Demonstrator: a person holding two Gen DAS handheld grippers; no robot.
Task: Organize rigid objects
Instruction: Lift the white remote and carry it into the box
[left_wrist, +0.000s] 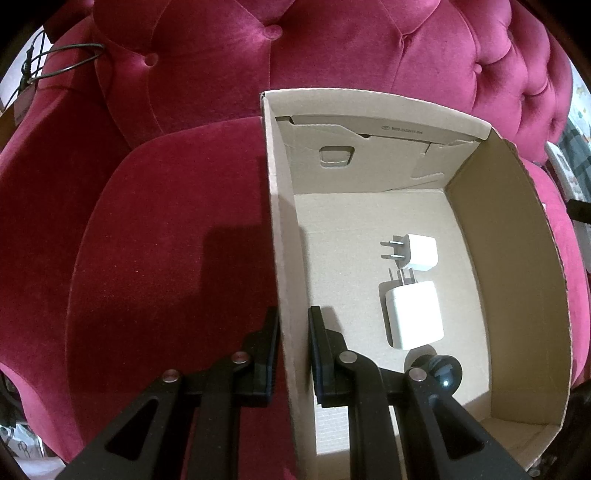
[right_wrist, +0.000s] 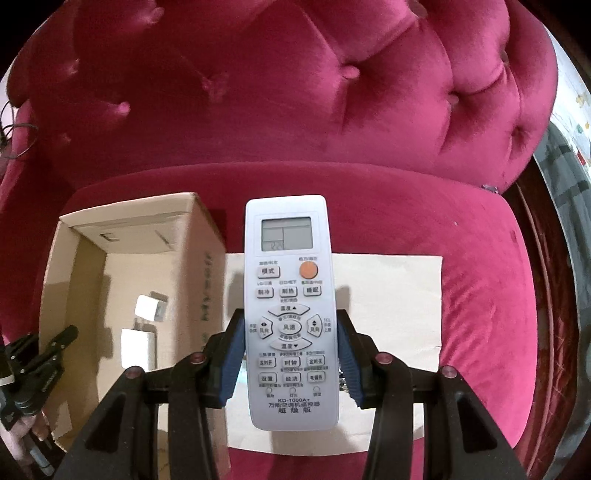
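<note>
Your right gripper (right_wrist: 291, 354) pinches the light, stiff, slick-plastic remote (right_wrist: 290, 295) mid-frame, while your left gripper (left_wrist: 293, 350) clamps the box wall (left_wrist: 284, 258).

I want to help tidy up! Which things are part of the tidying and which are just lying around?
Part of the job:
- remote, held in the right gripper
- box, its wall pinched by the left gripper
- small charger and big charger, in the box

Just lying around:
- paper sheet on the sofa
- black cable
</note>
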